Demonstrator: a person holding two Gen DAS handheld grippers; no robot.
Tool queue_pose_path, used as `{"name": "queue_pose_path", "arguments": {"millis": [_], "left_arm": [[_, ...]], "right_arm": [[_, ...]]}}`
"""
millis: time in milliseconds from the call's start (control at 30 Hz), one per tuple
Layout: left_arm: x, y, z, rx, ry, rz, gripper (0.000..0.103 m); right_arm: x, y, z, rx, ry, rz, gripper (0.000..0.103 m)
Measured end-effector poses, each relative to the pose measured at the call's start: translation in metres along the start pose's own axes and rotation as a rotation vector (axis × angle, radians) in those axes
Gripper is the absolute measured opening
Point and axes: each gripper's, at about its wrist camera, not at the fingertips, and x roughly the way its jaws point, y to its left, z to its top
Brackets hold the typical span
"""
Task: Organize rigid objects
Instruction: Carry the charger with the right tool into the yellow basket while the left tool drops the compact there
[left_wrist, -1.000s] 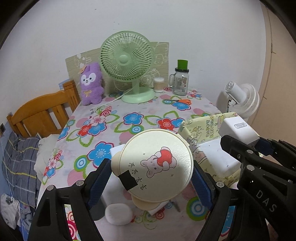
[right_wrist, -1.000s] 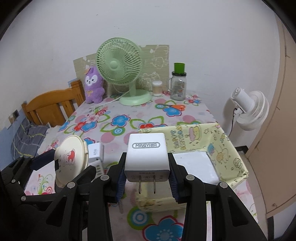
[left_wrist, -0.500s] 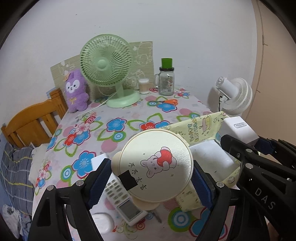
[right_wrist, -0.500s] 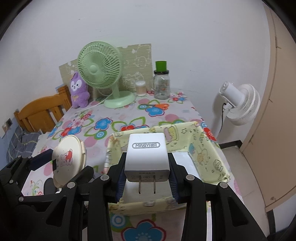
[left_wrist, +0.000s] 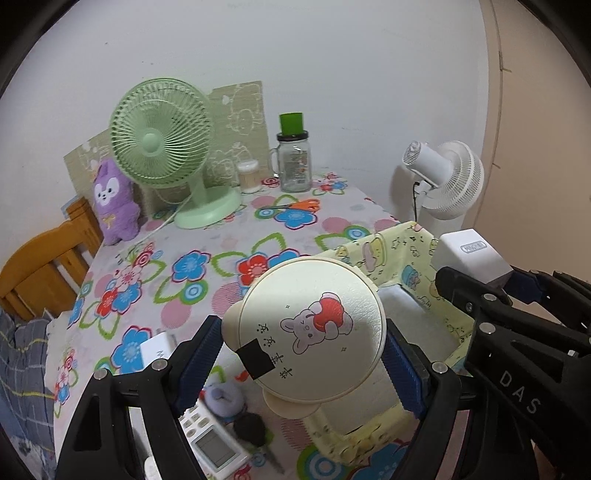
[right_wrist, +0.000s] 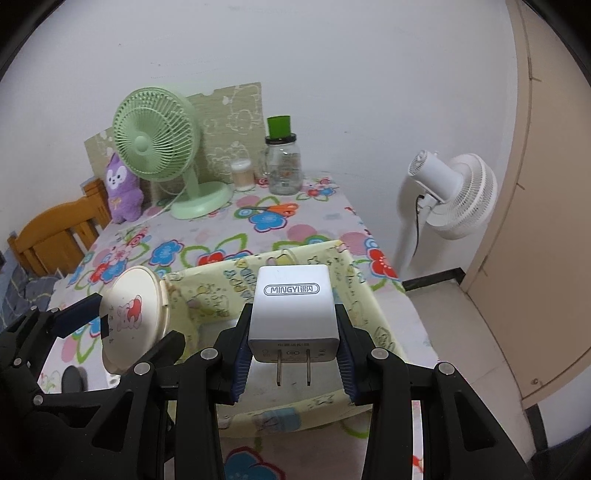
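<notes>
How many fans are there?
2. The green fan stands on the table at the back, beside the purple plush toy. The white fan stands on the floor, right of the table.

The left gripper (left_wrist: 301, 365) clamps a round cream case (left_wrist: 312, 332) with a rabbit print, held over the near-left corner of the yellow box (left_wrist: 413, 254). Right of the box, the right gripper (left_wrist: 491, 280) grips a white charger (left_wrist: 469, 253). Left of the box, a remote (left_wrist: 212, 443), a black key (left_wrist: 251, 428) and a grey ring (left_wrist: 223, 398) lie on the floral surface (left_wrist: 192, 266).
</notes>
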Motion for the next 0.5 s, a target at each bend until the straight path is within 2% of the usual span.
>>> {"name": "queue_pose_path", "arguments": {"millis": [300,500], "left_arm": [[0.024,-0.009,0.009,0.021,0.041,-0.029,0.085],[0.044,-0.011,0.014,0.031,0.098,-0.061,0.085]], "right_arm": [[0.019,-0.011,0.005,-0.003,0.027,-0.009,0.043],[0.038,-0.013,0.011,-0.013,0.061,0.0,0.043]]}}
